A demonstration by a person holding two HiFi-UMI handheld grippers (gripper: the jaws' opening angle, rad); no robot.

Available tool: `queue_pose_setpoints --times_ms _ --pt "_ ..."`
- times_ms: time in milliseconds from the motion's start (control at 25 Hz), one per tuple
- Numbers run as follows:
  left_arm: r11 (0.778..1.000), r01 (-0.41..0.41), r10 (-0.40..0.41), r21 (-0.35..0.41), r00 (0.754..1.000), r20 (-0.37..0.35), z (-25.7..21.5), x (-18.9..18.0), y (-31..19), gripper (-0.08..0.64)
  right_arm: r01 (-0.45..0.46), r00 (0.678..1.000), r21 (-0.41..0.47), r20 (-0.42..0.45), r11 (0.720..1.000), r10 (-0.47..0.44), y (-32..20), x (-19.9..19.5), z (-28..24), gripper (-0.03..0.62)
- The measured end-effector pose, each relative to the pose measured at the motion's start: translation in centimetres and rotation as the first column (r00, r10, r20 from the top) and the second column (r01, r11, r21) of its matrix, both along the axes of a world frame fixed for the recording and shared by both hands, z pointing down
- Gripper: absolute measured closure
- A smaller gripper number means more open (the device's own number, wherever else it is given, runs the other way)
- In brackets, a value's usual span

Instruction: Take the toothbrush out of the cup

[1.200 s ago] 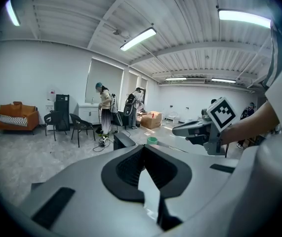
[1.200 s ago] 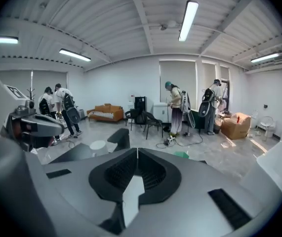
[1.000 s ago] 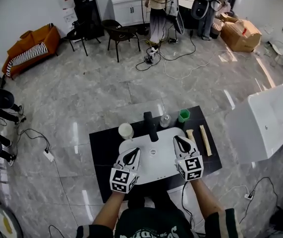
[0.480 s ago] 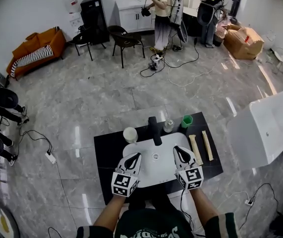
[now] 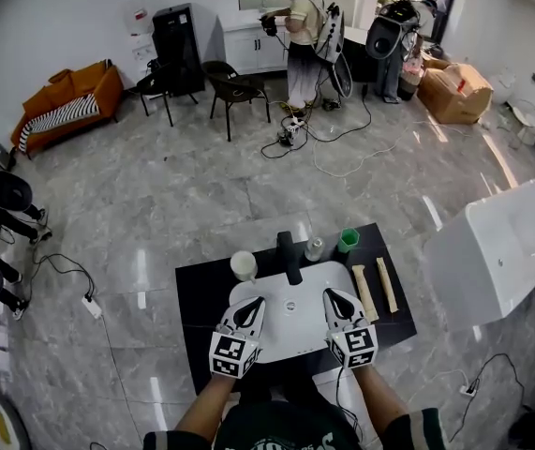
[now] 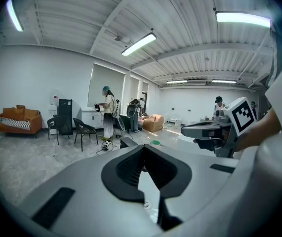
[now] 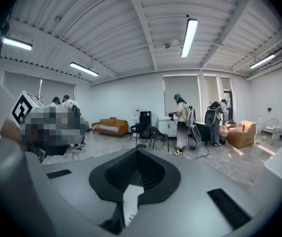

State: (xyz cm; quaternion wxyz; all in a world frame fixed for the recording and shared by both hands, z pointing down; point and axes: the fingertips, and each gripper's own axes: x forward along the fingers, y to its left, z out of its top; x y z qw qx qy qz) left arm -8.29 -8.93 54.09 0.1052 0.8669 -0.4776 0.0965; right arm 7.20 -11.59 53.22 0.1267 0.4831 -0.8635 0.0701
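Both closed, empty: L gripper, R gripper; toothbrush axis unreadable.

Left gripper: jaws together, nothing between them, tips angled forward and slightly inward.
Right gripper: jaws together, empty, tips angled forward and slightly inward, level with the left, apart from it.
Forearms: 2, left forearm and right forearm, both extended forward from the body.

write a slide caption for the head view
Left gripper and right gripper, both shut, over the white sink; green cup beyond it
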Motion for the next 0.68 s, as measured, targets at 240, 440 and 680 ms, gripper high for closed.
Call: queue_pose_setpoints --times_ms 240,440,680 --pt "1.000 -0.008 0.008 0.002 1.000 0.003 -0.19 0.03 0.07 0.549 -0.006 1.000 -0.013 0.006 1.000 0.006 0.26 -0.16 -0.03 0.554" --pt "1.000 -0.016 0.016 -0.001 1.000 0.006 -0.12 0.25 0.06 0.549 0.001 1.000 -0.009 0.004 1.000 -0.001 0.37 -0.34 -0.25 0.554" --pt "1.000 -0.027 0.027 -0.005 1.000 0.013 -0.01 0.56 0.06 0.549 -0.002 1.000 -0.009 0.008 1.000 0.002 0.28 -0.10 -0.30 0.554"
